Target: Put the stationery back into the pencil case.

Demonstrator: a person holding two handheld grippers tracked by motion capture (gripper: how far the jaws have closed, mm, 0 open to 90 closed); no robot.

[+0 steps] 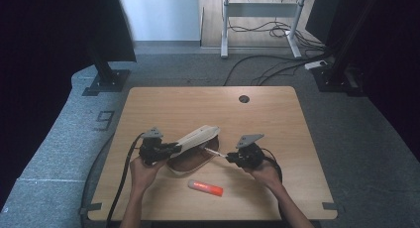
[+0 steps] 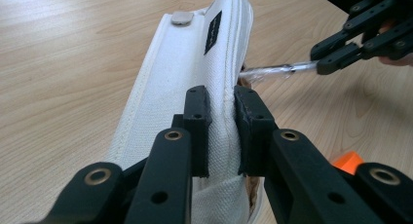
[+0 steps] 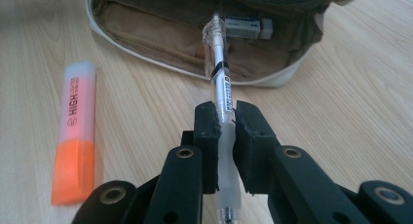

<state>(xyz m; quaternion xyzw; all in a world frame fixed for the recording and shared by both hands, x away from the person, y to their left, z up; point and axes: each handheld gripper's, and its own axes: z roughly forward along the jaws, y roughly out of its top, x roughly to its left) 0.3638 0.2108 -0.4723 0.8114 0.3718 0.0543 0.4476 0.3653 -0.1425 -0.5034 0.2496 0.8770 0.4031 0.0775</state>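
Note:
A white fabric pencil case point(image 1: 197, 144) with a brown lining lies open at the table's middle. My left gripper point(image 1: 174, 147) is shut on the edge of its raised lid point(image 2: 190, 73), holding it up. My right gripper point(image 1: 229, 158) is shut on a clear pen point(image 3: 220, 83), whose far end points into the case's open mouth point(image 3: 195, 29). A small white eraser point(image 3: 248, 27) lies inside against the lining. From the left gripper view, the pen point(image 2: 272, 70) and the right gripper point(image 2: 324, 64) come in from the right beside the lid.
An orange highlighter point(image 1: 205, 188) lies on the table point(image 1: 277, 119) in front of the case, near the front edge; it also shows in the right gripper view point(image 3: 75, 131). A round cable hole point(image 1: 243, 98) sits at the table's back. Cables trail from both grippers.

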